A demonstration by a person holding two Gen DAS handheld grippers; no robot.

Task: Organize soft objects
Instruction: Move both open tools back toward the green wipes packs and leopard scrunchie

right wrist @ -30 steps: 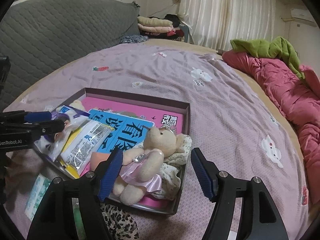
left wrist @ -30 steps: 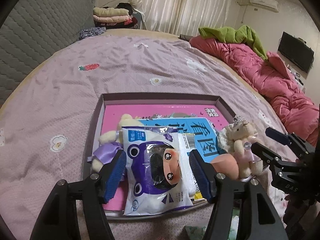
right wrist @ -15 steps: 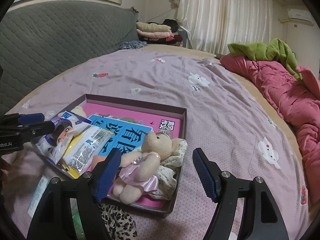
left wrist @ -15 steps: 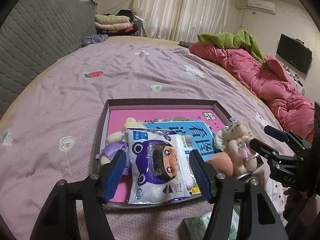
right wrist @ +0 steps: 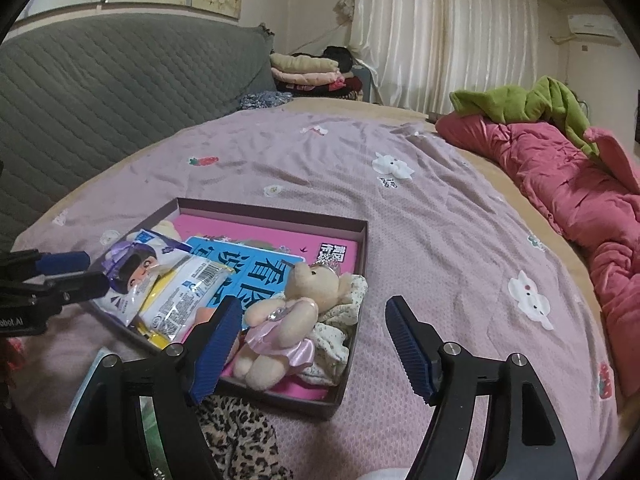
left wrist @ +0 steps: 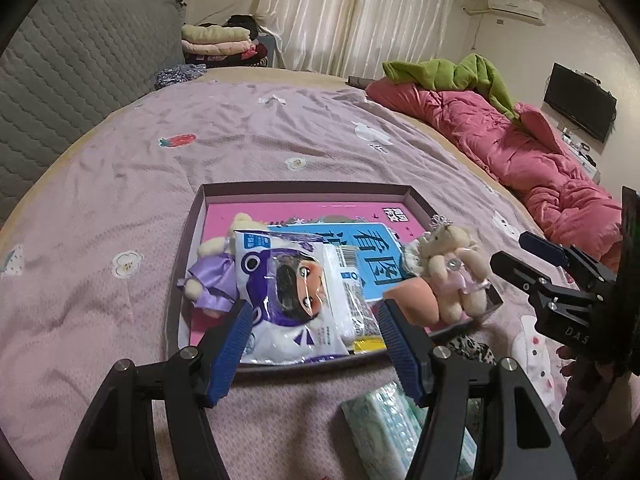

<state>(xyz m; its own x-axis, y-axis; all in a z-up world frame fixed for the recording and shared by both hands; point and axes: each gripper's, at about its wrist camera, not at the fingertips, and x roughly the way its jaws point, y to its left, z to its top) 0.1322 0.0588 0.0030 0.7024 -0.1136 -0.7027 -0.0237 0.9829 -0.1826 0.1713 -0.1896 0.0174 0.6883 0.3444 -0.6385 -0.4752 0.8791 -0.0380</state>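
Tray [left wrist: 188, 240] on bed [left wrist: 120, 168], holding bear [right wrist: 288, 312], purple-dressed doll [left wrist: 212, 276], tissue packs [left wrist: 296, 292]. Left gripper [left wrist: 314, 344] and right gripper [right wrist: 312, 344]: fingers spread wide, empty, hovering above. Risk: slick pack likely to slip if pinched shallowly.

Each gripper is a black frame with two angled arms ending in ribbed blue pads. On the left gripper [left wrist: 314, 344] silver round screws sit at the arm joints; the right gripper [right wrist: 310, 344] has the same. Seen from the side, the right gripper carries white lettering on its black body.
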